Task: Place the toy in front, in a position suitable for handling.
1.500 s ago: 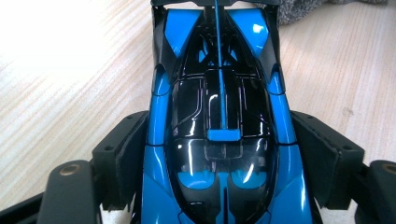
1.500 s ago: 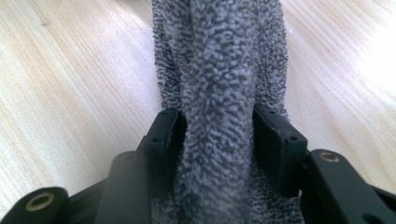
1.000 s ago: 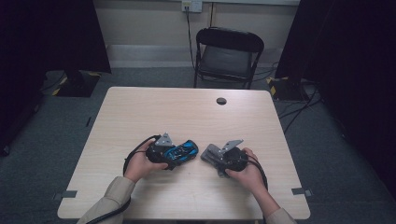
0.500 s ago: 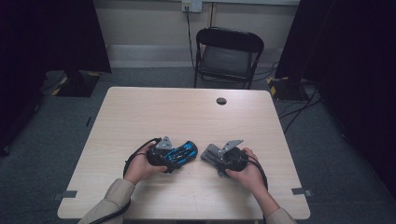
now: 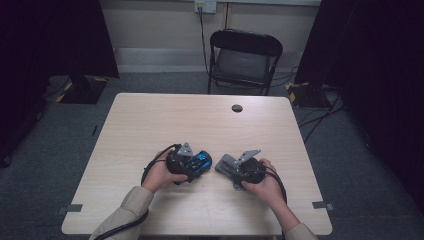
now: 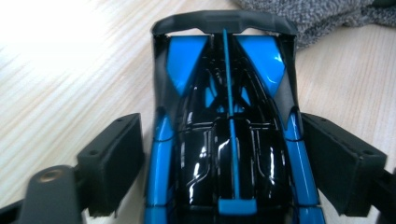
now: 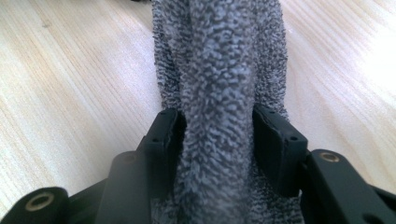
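Our left fingers (image 6: 112,163) stand apart from the blue and black toy car (image 6: 224,135): in the left gripper view a gap shows on each side between pad and bodywork, and the jaws have just been opening with the car between them. So the left gripper (image 5: 186,162) no longer presses on the car, which sits on the counter (image 5: 165,120) near the front edge, its rear wing pointing away from us toward the grey cloth (image 6: 308,16).

Our right fingers (image 7: 163,135) are closed on a bunched fold of that cloth (image 7: 219,116), narrow and firm, with the nap squeezed between the pads. In the high view the right gripper (image 5: 234,169) lies just beside the car, the cloth between the two grippers.

We judge the step in hand to be wiping the car, or getting a new hold on it for wiping. To do it well, we should steady the car before the cloth touches it: close the left fingers again on the sides low along the blue sills, not on the thin wing, which looks frail. Then bring the cloth over the glossy roof in short strokes along the centre stripe, keeping enough cloth ahead of the right pads that hard plastic never meets paint.

The car rolls easily, we expect, so a loose hold invites it to skid away.
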Demonstrator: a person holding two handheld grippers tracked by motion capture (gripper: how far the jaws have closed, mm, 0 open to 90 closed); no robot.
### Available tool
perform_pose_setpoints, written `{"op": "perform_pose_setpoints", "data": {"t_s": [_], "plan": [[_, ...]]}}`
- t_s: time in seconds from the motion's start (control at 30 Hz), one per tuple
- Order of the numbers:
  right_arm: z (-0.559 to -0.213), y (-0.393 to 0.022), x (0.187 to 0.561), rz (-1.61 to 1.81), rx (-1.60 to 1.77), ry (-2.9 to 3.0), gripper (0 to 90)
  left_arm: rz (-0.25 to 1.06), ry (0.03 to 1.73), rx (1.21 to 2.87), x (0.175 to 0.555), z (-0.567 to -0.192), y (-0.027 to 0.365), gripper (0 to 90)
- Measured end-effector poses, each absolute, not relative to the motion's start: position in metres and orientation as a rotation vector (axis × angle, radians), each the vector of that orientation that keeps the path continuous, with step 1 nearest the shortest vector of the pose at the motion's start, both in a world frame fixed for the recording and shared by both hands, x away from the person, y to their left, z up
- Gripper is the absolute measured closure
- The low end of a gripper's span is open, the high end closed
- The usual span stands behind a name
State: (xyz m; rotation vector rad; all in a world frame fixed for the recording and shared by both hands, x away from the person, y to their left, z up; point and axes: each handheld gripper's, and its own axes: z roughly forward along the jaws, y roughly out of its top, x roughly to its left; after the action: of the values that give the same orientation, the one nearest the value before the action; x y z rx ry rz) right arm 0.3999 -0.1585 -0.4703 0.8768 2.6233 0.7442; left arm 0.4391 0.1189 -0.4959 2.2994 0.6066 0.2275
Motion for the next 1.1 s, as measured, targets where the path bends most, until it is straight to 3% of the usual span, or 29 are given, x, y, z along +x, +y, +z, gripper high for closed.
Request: {"op": "perform_pose_setpoints", "data": {"t_s": [0.2,0.37,0.73,0.8,1.1], "plan": [[-0.471,-0.159,0.400,0.755,0.881,2.622,51.6,0.236,0.613,2.271,0.440,-0.499,0.113,9.4],[-0.471,-0.160,0.399,0.758,0.885,2.619,51.6,0.222,0.608,2.300,0.440,-0.493,0.112,25.1],[-0.472,-0.161,0.398,0.781,0.890,2.595,54.6,0.220,0.683,2.228,0.437,-0.491,0.120,26.0],[-0.472,-0.162,0.398,0.781,0.883,2.581,61.0,0.227,0.675,2.221,0.436,-0.487,0.121,26.9],[-0.470,-0.163,0.397,0.762,0.901,2.555,74.2,0.230,0.667,2.164,0.434,-0.472,0.127,27.0]]}}
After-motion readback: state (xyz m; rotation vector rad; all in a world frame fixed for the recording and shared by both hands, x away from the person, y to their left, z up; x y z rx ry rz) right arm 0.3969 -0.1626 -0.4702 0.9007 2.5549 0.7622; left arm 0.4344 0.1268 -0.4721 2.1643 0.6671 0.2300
